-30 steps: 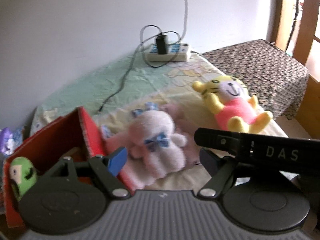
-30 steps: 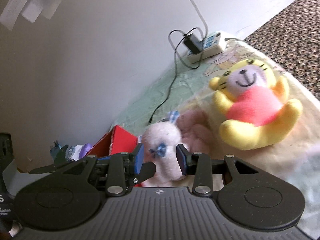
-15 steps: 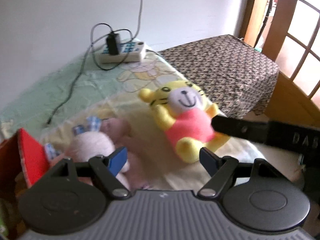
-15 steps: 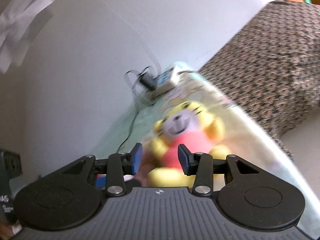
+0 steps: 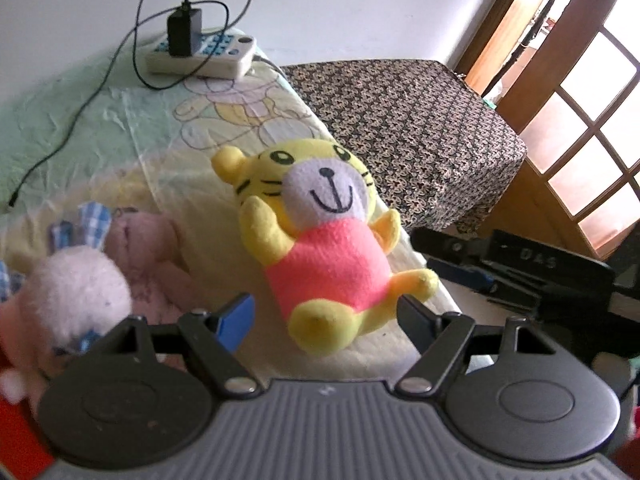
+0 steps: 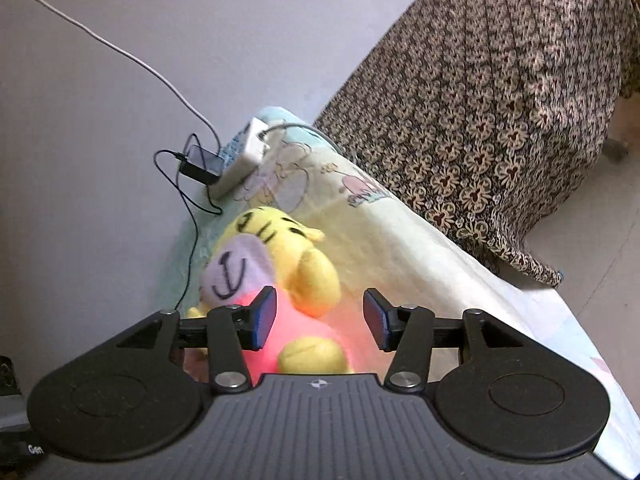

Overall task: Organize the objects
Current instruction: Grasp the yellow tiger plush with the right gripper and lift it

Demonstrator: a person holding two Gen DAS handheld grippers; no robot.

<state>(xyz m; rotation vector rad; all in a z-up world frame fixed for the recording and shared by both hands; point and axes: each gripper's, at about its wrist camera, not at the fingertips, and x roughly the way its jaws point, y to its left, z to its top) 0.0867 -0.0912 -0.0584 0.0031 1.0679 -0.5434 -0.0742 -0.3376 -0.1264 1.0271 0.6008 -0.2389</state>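
A yellow tiger plush in a pink shirt (image 5: 324,248) lies on its back on the pale cartoon sheet (image 5: 120,128). My left gripper (image 5: 326,322) hangs over its feet. Its jaws are closing, the feet lie between them, and the pads are clear of the toy. A pink and white bunny plush (image 5: 80,296) lies to the left, beside a red box corner (image 5: 20,436). In the right wrist view the tiger (image 6: 304,276) sits between the jaws of my right gripper (image 6: 320,320). Those jaws are opening and the pads do not press it.
A white power strip (image 5: 200,52) with a black charger and trailing cables lies at the far edge by the wall. A surface under dark patterned cloth (image 5: 420,128) adjoins on the right. A wooden door with glass panes (image 5: 592,120) stands beyond it.
Both views swung away from the bunny and red box onto the tiger and came down closer to it. The right jaws spread wider; the left jaws narrowed slightly.
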